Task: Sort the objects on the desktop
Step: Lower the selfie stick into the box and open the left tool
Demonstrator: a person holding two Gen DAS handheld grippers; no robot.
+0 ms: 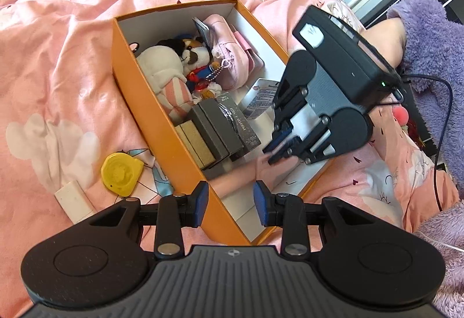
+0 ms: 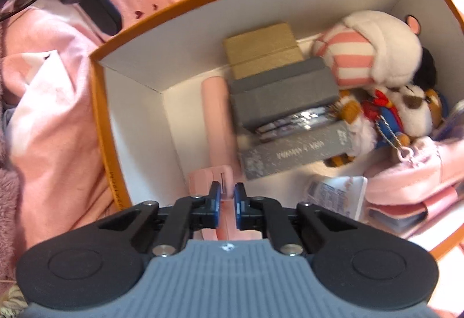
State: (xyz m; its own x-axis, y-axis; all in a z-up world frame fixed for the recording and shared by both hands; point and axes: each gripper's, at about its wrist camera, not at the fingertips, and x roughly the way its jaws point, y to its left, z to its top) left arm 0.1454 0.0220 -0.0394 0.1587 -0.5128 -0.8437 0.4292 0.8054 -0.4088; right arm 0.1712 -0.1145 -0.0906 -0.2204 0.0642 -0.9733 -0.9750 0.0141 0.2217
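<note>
Most of the sorting looks done. The orange box [image 1: 136,80] on the bed [image 1: 58,27] already holds a white plush [image 1: 162,65] with pink stripes, a small bear toy [image 1: 194,54], a pink pouch [image 1: 229,48], a gold case [image 1: 197,144], two grey cases [image 1: 220,126] and a labelled packet [image 1: 261,100]. These fill the far end and the middle of the box; bare white floor shows only at the near end.

The right gripper [image 2: 227,196] reaches into that near end, its blue pads [image 2: 216,199] closed tight on a pink stick [image 2: 216,126], a long, smooth, rounded piece lying along the floor beside the grey cases. It appears to be going in now, low in the box, though motion blur hides whether it already rests on the floor.

The left gripper [image 1: 231,202] hangs over the box's near corner with its pads apart, holding nothing.

Left outside on the bed, close to the box's wall, are a yellow tape measure [image 1: 121,174], hard and glossy with rounded corners, and a flat white block [image 1: 74,200] just beside it. These probably go in next.

The box is stiff card, orange outside and matt white within. The cases are rigid and fine-grained, the toys soft and fuzzy, and the bedcover is thin, creased pink cloth.
</note>
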